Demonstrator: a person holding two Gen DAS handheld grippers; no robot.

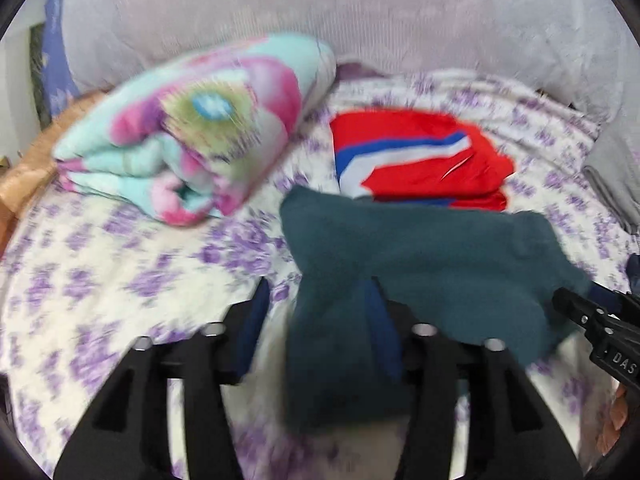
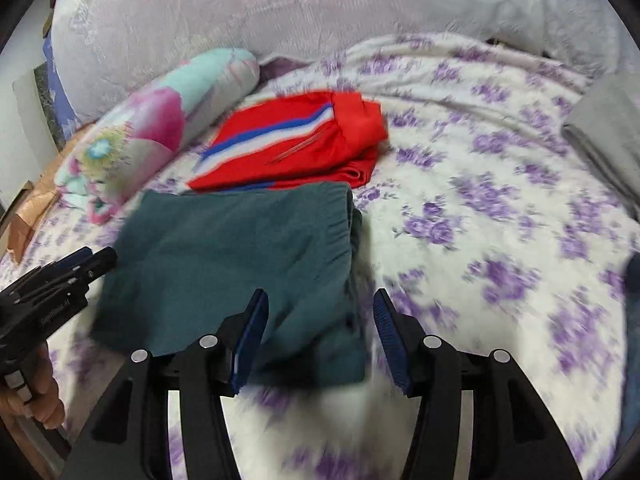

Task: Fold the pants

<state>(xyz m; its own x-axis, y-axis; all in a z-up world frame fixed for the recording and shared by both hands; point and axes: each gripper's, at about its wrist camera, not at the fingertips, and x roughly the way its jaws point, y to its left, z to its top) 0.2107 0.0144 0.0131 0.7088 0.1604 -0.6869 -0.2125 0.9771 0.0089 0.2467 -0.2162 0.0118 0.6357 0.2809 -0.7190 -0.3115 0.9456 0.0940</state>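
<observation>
Purple-flowered bedding covers the bed [image 2: 500, 200] we are working over, with a pale cushioned headboard behind it. On it the green pants [image 2: 240, 248] lie folded into a thick pad, waistband elastic toward the right, directly below a folded red garment [image 2: 296, 148] and near a rolled floral blanket [image 1: 192, 128].

We judge the next move turns on this: the pad's long axis runs left to right across both views, and each of our grippers sits at one end of its near edge. The left gripper [image 1: 316, 320] stands about half open, with the pad's left near corner draped between its fingers; the right finger [image 1: 378, 312] is partly buried behind cloth, so we cannot tell whether it touches. The right gripper [image 2: 320, 332] is likewise half open, the pad's right near corner between its fingers but the pads apparently clear of the fabric. Neither seems to be pinching anything.

Motion blur smears both views, so fold layers and leg ends are hard to make out. A grey item [image 2: 600, 128] at the right edge is cut off.
</observation>
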